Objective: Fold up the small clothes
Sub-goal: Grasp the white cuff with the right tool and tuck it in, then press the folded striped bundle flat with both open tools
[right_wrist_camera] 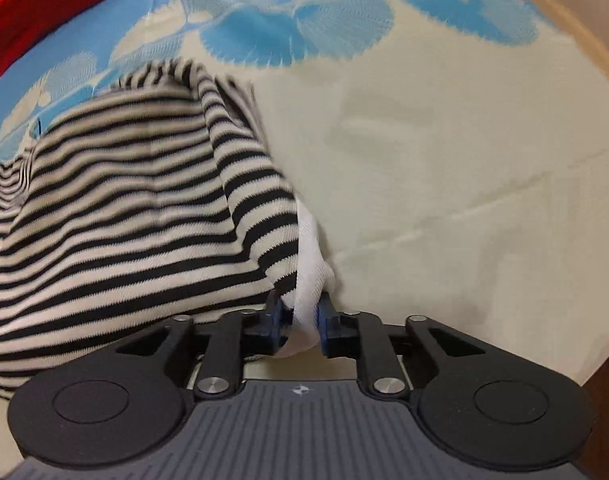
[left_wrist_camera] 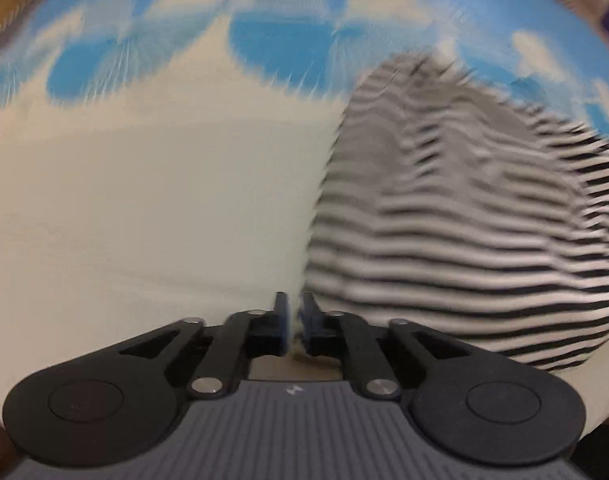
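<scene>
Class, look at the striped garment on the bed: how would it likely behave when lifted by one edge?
The striped garment probably flops and drapes; it already bunches in soft folds. It seems light, since the right gripper pinches only its white edge. It may stretch, being knit.

Your right tool (right_wrist_camera: 300,322) points steeply down, its blue pads (right_wrist_camera: 273,316) pressed on a white hem of the striped garment (right_wrist_camera: 124,200), which lies mostly left of the tool. Your left tool (left_wrist_camera: 293,316) also points steeply down at the garment's left edge, jaws nearly together with a narrow gap; blur hides whether cloth sits between its pads.
</scene>
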`<state>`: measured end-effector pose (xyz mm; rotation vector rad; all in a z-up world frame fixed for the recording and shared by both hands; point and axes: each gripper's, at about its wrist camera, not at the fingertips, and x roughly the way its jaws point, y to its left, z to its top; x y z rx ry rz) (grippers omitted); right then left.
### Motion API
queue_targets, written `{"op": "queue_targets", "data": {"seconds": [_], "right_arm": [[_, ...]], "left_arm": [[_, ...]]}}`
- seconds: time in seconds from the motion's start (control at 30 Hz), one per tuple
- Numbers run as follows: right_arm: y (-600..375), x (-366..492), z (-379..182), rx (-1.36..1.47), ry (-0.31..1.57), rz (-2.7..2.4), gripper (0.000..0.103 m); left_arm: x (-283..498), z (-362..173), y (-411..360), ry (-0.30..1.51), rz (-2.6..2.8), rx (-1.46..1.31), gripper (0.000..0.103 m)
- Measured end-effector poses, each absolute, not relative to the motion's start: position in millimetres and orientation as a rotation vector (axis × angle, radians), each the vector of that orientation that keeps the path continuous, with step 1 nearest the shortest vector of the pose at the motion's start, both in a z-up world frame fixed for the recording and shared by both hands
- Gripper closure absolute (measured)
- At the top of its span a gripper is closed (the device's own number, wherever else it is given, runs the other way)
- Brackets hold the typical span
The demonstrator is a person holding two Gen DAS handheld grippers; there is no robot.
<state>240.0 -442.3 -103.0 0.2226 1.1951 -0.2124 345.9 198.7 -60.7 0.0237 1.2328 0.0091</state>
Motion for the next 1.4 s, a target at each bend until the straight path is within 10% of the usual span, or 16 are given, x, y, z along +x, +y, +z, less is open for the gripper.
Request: {"op": "queue_targets", "data": {"seconds": [0.2, 0.47, 1.03, 1.4], "right_arm": [[-416, 228, -60, 0.074, 0.963, -0.076, 0.079], [-386, 246, -120, 0.042, 1.209, 0.101, 0.076], [-384, 249, -68, 0.096, 0.914, 0.036, 0.06], [-332, 265, -98, 0.041, 1.041, 0.268, 0.057]], "left_arm": [[342, -64, 158, 1.262, -0.235, -0.029, 0.078], [345, -83, 136, 1.304, -0.097, 0.134, 0.078], [369, -41, 110, 1.064, -0.128, -0.011, 0.069], [391, -68, 103, 1.043, -0.036, 0.079, 0.07]]}}
